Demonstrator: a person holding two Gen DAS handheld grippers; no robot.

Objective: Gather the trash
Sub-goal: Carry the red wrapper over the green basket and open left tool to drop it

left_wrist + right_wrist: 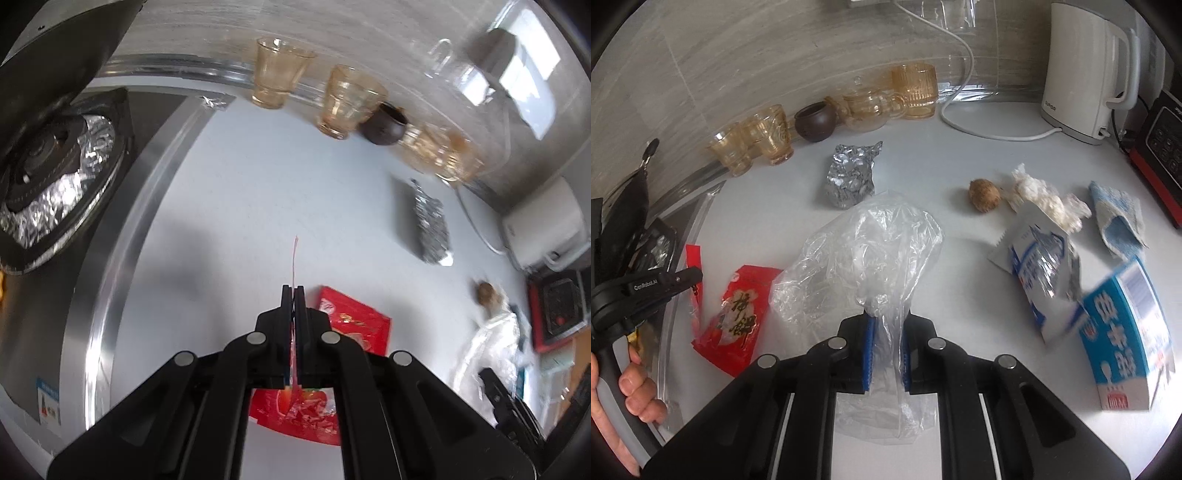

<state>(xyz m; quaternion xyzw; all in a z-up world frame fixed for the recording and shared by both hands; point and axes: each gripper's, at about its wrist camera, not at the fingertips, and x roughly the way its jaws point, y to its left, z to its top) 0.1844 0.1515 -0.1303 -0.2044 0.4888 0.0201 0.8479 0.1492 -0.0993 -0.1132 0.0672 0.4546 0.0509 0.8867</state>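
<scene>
Left gripper seen clamped tight on a thin red strip, edge-on, poking up past the tips. Below and just right of those tips, lying flat on the white counter: a red snack wrapper, partly hidden by the gripper body. Further toward the counter's right side: a crumpled foil lump, then a small brown nut-like ball and a clear plastic bag, blurred. Lined along the back edge against the wall: amber glasses and a dark brown clay cup. Beyond the counter's left edge: a foil-lined stove burner.

Right gripper seen closed on the neck of the clear plastic bag, the film pinched between the blue pads and ballooning ahead over mid-counter. Near the left edge of the counter: the red snack wrapper, with the left gripper above it holding the red strip; a hand on its handle. Toward the back: the foil lump, the amber glasses and the clay cup. Right of centre: the brown ball, a wad of white tissue, a blue-and-white pouch, a blue carton and a blue cloth. At the back right corner: a white kettle.
</scene>
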